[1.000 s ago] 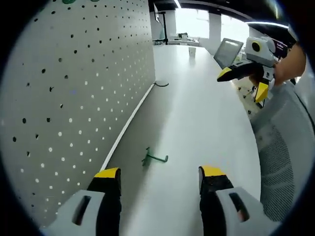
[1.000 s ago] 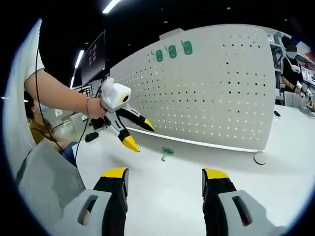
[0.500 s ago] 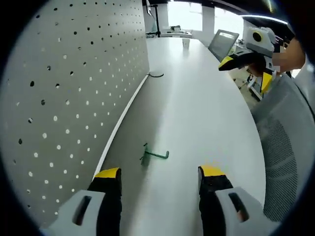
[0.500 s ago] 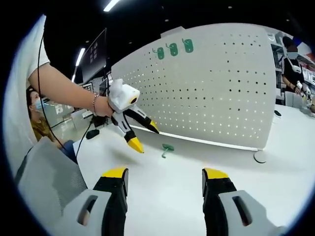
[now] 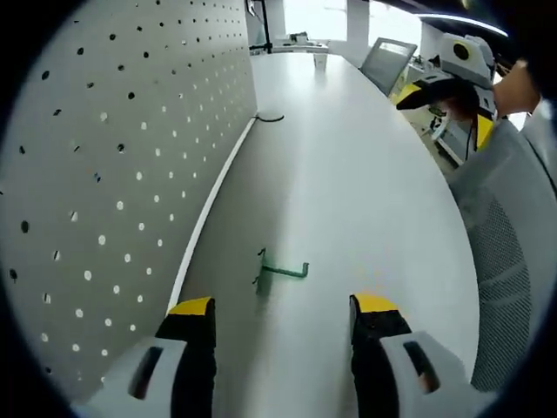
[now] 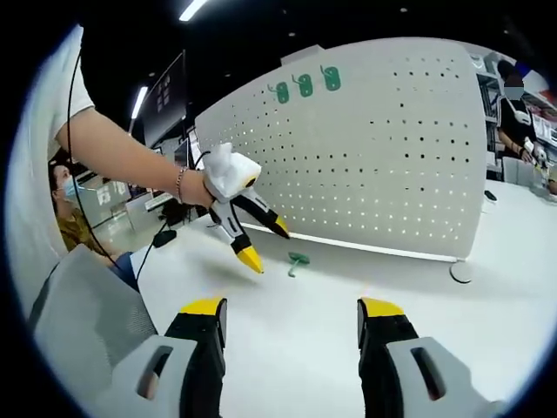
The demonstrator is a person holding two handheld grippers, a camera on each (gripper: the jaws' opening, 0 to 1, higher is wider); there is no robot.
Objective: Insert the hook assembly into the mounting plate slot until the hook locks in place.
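Observation:
A small green hook (image 5: 278, 270) lies on the white table (image 5: 348, 174), close to the foot of the white pegboard (image 5: 113, 157). My left gripper (image 5: 283, 318) hovers open just short of the hook, its yellow-tipped jaws wide apart and empty. In the right gripper view the same hook (image 6: 296, 260) lies in front of the pegboard (image 6: 392, 148), and the left gripper (image 6: 265, 244) hangs over the table just left of it. My right gripper (image 6: 291, 318) is open and empty, well back from the hook; it also appears far right as the right gripper (image 5: 448, 87).
Three green hooks (image 6: 305, 84) hang near the pegboard's top edge. A grey mesh chair (image 5: 509, 252) stands at the table's side. A laptop (image 5: 383, 61) sits farther along the table. A dark cable (image 5: 270, 117) lies by the pegboard's base. People are in the background.
My left gripper has moved closer to the hook on the table and tilted down. The right gripper has hardly moved. Both stay open.

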